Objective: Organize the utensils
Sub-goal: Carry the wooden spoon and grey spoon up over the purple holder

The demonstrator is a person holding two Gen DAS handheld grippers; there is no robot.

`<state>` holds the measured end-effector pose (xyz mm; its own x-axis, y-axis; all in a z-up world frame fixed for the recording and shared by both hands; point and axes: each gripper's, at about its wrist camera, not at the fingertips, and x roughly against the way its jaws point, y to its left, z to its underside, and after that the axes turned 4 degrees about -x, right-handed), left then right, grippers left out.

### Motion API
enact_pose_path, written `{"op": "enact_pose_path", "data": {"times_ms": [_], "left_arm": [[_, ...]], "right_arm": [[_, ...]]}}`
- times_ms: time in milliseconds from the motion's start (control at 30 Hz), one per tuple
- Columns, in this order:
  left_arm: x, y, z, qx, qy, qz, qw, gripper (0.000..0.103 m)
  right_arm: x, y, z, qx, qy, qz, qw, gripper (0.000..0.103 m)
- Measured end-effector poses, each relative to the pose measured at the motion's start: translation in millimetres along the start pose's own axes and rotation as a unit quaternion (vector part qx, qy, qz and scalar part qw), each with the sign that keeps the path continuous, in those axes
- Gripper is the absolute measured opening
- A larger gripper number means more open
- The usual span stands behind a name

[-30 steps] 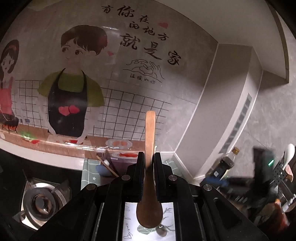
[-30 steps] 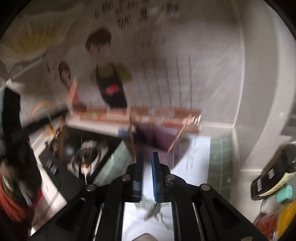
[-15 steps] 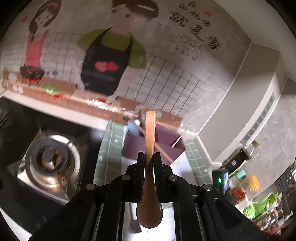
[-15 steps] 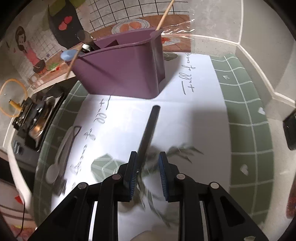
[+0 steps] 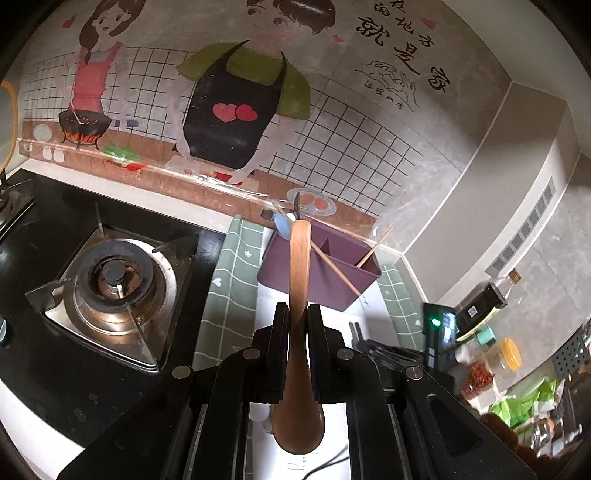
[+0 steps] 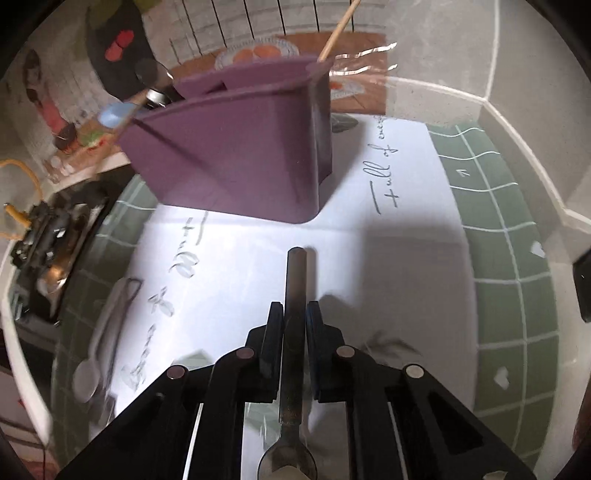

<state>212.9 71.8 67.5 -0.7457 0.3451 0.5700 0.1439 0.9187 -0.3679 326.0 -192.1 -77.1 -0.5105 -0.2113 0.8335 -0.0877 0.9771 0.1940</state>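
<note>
Low in the left wrist view, the left gripper (image 5: 297, 325) is clenched on a wooden spoon (image 5: 298, 369) — its bowl hangs at the bottom centre, toward the camera, and its handle rises past the fingertips to mid-frame. Under the gripper lies a white mat (image 5: 267, 314) with a green checked border. Past the handle's tip, just above centre, stands a purple holder (image 5: 325, 277) with a divider, chopsticks (image 5: 334, 271) leaning out of it and a pale blue spoon (image 5: 282, 225) at its far left corner. A gas burner (image 5: 110, 277) fills the left middle; bottles and jars crowd the right edge. A cartoon wall sticker (image 5: 236, 92) spans the top.

In the right wrist view, the right gripper (image 6: 294, 332) has just been closing and its pads now press on the dark handle of a metal spoon (image 6: 293, 314) — the bowl sits at the bottom centre, and the handle points up the frame toward the holder (image 6: 236, 155). The spoon lies low over the mat (image 6: 388, 277); whether it touches cannot be told. A white spoon (image 6: 99, 339) lies on the mat at the lower left, blurred. The holder stands in the upper centre, one chopstick (image 6: 338, 29) jutting from its right corner.
</note>
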Motion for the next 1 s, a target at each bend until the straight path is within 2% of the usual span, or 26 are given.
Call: {"op": "enact_pose_path", "data": {"times_ms": [367, 433, 467, 633, 800, 933, 1000], "left_arm": [[-16.2, -28.6, 3.3, -0.011, 0.015, 0.029, 0.9994, 0.010], [-19.6, -31.7, 3.3, -0.011, 0.015, 0.035, 0.9992, 0.010], [-21.2, -33.2, 2.8, -0.011, 0.015, 0.038, 0.9991, 0.010], [-22.7, -45.7, -15.2, -0.031, -0.004, 0.057, 0.9979, 0.010], [-23.4, -46.8, -28.5, -0.036, -0.014, 0.067, 0.9970, 0.010], [-30.2, -39.9, -34.8, -0.022, -0.012, 0.072, 0.9971, 0.010], [-33.3, -40.4, -47.8, -0.015, -0.017, 0.082, 0.9963, 0.010]], "right_arm": [[109.1, -7.4, 27.2, 0.001, -0.101, -0.058, 0.993, 0.011], [125.2, -9.6, 27.1, -0.010, -0.121, -0.070, 0.990, 0.010], [133.5, -9.9, 26.0, -0.015, -0.131, -0.074, 0.988, 0.003], [170.2, -0.7, 10.3, -0.001, -0.184, -0.079, 0.980, 0.003], [182.8, -1.5, -13.3, 0.002, -0.196, -0.075, 0.978, 0.003], [184.1, -9.8, -22.6, -0.004, -0.193, -0.081, 0.978, 0.003], [193.4, -9.3, -32.1, -0.001, -0.204, -0.078, 0.976, 0.003]]}}
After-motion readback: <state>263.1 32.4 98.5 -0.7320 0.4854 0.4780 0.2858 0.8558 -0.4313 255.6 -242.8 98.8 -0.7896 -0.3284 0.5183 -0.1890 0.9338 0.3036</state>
